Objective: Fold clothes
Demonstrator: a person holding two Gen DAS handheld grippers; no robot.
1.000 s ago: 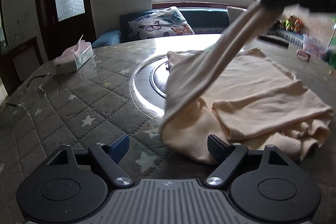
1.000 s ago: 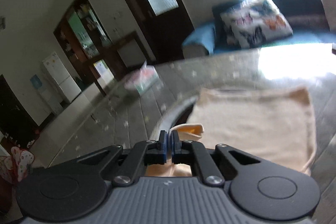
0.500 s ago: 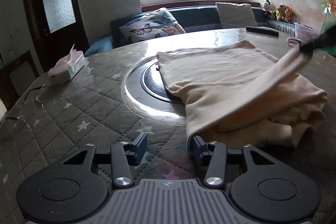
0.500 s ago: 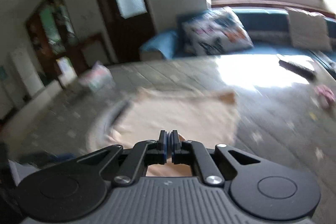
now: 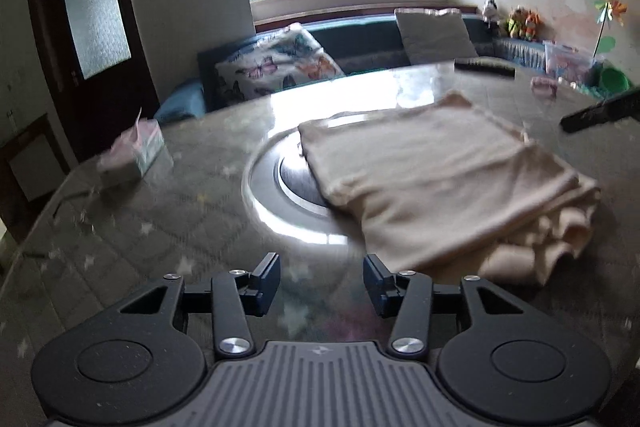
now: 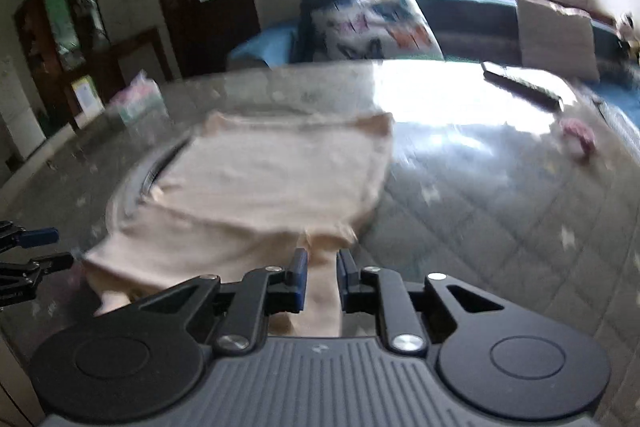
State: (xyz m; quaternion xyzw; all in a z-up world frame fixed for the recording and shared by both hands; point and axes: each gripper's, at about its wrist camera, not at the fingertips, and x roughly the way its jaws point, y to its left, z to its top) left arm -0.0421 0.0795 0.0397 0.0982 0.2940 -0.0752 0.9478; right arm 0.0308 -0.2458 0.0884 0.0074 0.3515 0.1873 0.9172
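Observation:
A cream garment lies folded on the round table, partly over the glass turntable. My left gripper hovers open just short of the garment's near edge, with nothing between its fingers. At the far right of that view, the dark tip of my right gripper pokes in above the table. In the right wrist view the garment spreads ahead, and a strip of it runs between the jaws of my right gripper, which are opening and no longer pinch it. My left gripper shows at the left edge.
A tissue box sits at the table's left. A black remote and a small pink item lie at the far right. Behind the table a blue sofa holds a butterfly pillow. The quilted star tablecloth covers the table.
The right gripper carried the raised part of the garment across to the right and down, then parted its jaws. The left gripper's jaws narrowed and it lifted slightly away from the garment.

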